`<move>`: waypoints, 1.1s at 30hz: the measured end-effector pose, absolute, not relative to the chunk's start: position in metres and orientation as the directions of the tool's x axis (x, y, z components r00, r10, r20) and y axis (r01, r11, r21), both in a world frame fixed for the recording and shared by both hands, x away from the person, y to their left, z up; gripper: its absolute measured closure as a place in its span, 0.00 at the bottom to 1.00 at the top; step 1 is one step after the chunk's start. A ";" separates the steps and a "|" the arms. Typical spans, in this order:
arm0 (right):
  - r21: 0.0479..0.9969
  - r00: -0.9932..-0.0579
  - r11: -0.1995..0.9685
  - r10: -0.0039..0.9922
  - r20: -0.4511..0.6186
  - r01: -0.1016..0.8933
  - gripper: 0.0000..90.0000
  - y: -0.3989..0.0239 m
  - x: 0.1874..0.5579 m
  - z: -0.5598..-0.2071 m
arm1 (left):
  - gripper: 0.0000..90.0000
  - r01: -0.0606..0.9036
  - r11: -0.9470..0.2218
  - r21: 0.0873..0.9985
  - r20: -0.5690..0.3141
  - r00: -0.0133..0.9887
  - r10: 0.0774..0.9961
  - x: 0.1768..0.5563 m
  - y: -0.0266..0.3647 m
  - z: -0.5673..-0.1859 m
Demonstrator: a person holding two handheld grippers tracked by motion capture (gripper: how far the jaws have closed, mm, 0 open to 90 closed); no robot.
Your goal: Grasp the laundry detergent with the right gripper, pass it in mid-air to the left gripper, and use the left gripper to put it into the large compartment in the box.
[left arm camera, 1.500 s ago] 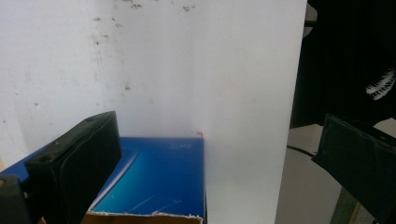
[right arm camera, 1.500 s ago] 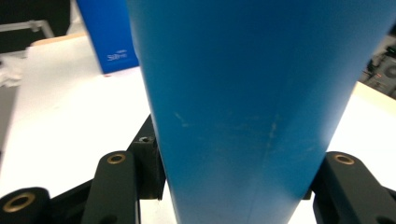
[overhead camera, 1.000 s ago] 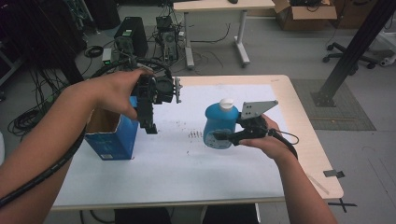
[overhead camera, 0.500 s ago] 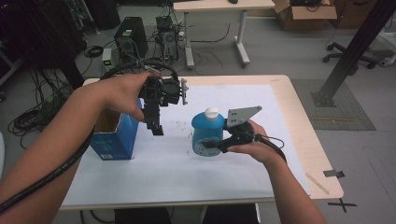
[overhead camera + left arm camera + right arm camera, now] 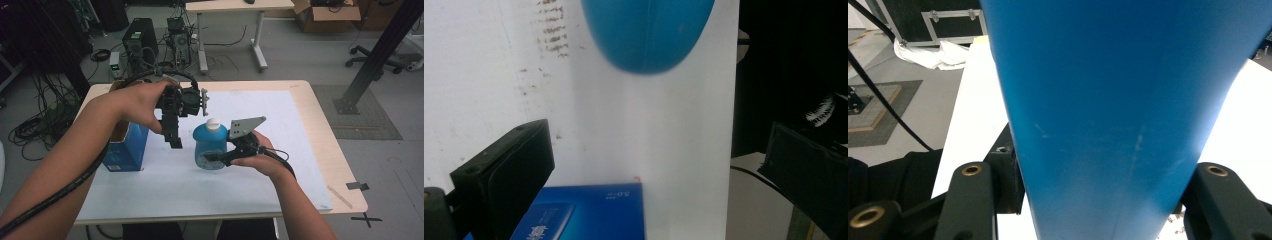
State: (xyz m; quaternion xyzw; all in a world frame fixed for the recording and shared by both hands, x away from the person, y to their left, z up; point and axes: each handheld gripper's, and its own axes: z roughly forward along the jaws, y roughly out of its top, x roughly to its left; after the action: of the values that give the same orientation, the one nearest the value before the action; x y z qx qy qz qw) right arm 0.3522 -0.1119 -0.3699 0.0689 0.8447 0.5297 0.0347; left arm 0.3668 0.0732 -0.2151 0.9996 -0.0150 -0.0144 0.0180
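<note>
A round blue bottle [image 5: 209, 142] with a white cap stands upright just above the white sheet [image 5: 280, 125] at the table's middle. My right gripper [image 5: 215, 159] is shut on its lower body from the right; in the right gripper view the blue bottle [image 5: 1118, 110] sits squeezed between both jaws. My left gripper [image 5: 175, 141] hangs open, pointing down, just left of the bottle and beside a blue box [image 5: 125, 150]. In the left gripper view the left gripper [image 5: 659, 150] has its jaws wide apart with nothing between them. Ahead of it are the blue bottle [image 5: 649, 35] and the blue box [image 5: 584, 212].
The wooden table [image 5: 325, 150] ends close on the right and front. Behind it are computer towers [image 5: 135, 40], cables and a second desk [image 5: 230, 6]. A black slanted post [image 5: 380, 50] stands on the floor to the right.
My right gripper has carried the bottle leftward and slightly toward me, closer to the left gripper. The left gripper has stayed about where it was.
</note>
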 end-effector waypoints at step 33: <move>0.904 -0.995 0.426 0.103 -0.008 0.037 0.50 -0.064 0.345 -0.371 | 0.00 -0.065 -0.997 0.032 -0.037 0.997 -0.066 0.360 0.058 -0.231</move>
State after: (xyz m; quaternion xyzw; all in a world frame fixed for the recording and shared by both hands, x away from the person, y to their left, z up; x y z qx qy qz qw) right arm 0.3455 -0.0636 -0.3708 0.0414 0.8437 0.5343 0.0311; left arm 0.3601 0.0580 -0.2308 0.9992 -0.0329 -0.0190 0.0155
